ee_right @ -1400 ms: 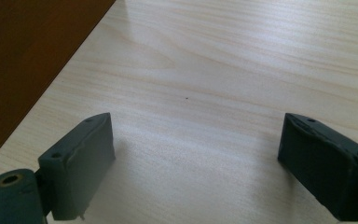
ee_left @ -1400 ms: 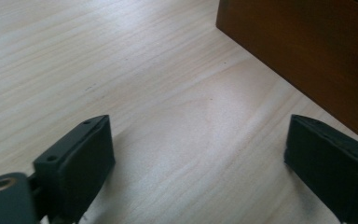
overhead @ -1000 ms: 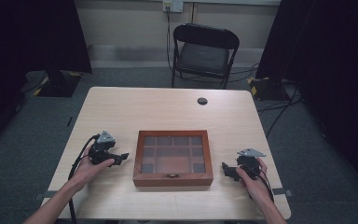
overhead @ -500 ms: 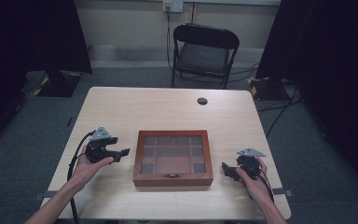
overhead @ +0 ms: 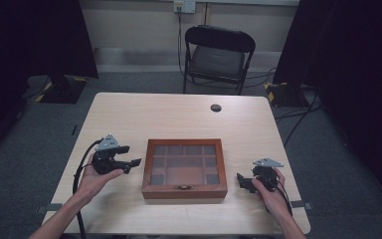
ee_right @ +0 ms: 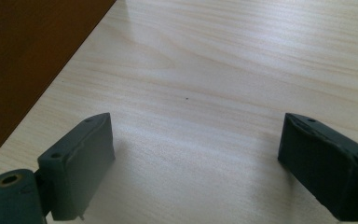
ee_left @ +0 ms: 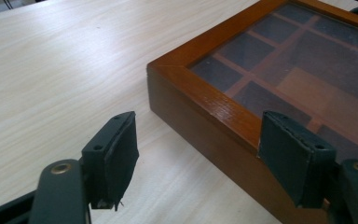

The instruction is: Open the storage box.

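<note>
High view. Wooden box (overhead: 184, 168) with a glass lid divided into panes sits shut on the light wood bench (overhead: 179, 117), toward the near edge, small metal clasp on its near face. Left gripper (overhead: 130, 156) held in the person's left hand (overhead: 95, 180), just left of the box and raised off the bench, tips pointing at the box's left side; fingers spread with nothing between them. Right gripper (overhead: 242, 181) held in the right hand (overhead: 271, 195), right of the box near its front corner, low at the bench, tips pointing toward the box. Small dark round thing (overhead: 216, 107) lies beyond the box, well apart from it. Black folding chair (overhead: 216, 56) stands on the floor beyond the far edge of the bench.

Left gripper view. Fingers (ee_left: 114, 161) spread wide, empty. The near corner of the box lies just ahead; one finger overlaps the box's edge in the frame, contact cannot be told. Compartments visible through the glass.

Right gripper view. Fingers (ee_right: 79, 163) spread wide over bare bench, empty. The box's dark side wall fills the upper left corner, apart from the fingers.
</note>
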Tool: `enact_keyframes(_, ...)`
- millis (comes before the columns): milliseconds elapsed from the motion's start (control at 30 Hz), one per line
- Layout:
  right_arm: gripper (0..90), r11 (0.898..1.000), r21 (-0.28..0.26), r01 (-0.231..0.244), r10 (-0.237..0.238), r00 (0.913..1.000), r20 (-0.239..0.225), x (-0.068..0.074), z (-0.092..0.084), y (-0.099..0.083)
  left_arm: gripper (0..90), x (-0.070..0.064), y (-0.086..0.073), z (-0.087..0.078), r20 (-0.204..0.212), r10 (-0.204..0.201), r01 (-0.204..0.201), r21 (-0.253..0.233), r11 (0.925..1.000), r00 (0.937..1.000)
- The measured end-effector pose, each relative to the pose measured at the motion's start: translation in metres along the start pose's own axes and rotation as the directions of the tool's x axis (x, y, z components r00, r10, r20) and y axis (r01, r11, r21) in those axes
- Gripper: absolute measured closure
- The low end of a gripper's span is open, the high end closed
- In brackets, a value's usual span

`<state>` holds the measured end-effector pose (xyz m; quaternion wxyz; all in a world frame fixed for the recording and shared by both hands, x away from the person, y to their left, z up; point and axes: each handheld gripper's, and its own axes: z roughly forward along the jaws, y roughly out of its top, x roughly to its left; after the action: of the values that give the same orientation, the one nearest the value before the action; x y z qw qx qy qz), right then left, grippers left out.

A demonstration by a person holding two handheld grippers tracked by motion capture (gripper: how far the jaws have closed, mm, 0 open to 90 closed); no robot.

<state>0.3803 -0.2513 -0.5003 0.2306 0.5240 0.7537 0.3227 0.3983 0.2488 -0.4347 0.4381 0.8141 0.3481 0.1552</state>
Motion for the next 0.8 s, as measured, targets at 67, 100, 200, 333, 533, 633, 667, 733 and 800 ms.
enact_keyframes(67,9.4,1.0,0.001,0.002,-0.002,1.0,0.0,0.0,0.0,0.0,30.5,-0.002,0.002,0.0,0.011,-0.001,0.001,-0.004,1.0,0.9999)
enact_keyframes(100,9.4,1.0,0.0,0.003,-0.003,1.0,0.0,0.0,0.0,0.0,30.8,-0.003,0.003,0.0,0.022,-0.007,0.008,-0.008,0.9999,0.9997)
enact_keyframes(200,9.3,1.0,0.001,0.003,-0.003,1.0,0.0,0.0,0.0,0.0,31.6,-0.006,0.005,-0.001,0.033,-0.005,0.005,-0.01,0.9999,0.9994)
enact_keyframes(333,9.3,1.0,-0.001,0.005,-0.005,1.0,-0.002,-0.001,0.0,0.0,33.1,-0.012,0.009,-0.001,0.078,0.001,0.0,-0.009,1.0,0.997)
enact_keyframes(533,9.1,1.0,0.0,0.005,-0.005,1.0,-0.002,-0.001,0.0,0.0,34.2,-0.021,0.015,0.001,0.132,-0.005,0.007,-0.016,0.9998,0.9913)
enact_keyframes(633,9.1,1.0,0.0,0.005,-0.005,1.0,-0.002,-0.001,0.0,0.0,34.6,-0.025,0.017,0.001,0.152,0.001,0.001,-0.015,0.9999,0.9884)
enact_keyframes(667,9.1,1.0,0.0,0.005,-0.005,1.0,-0.003,-0.001,0.0,0.0,34.7,-0.027,0.019,0.002,0.157,0.012,-0.011,-0.012,0.9999,0.9875)
enact_keyframes(733,9.1,1.0,0.0,0.005,-0.005,1.0,-0.002,-0.001,0.0,0.0,35.2,-0.03,0.021,0.004,0.165,0.018,-0.017,-0.002,0.9998,0.9861)
enact_keyframes(800,9.0,1.0,0.0,0.006,-0.006,1.0,-0.002,-0.001,0.0,0.0,35.1,-0.033,0.023,0.006,0.164,0.018,-0.019,0.0,0.9998,0.9863)
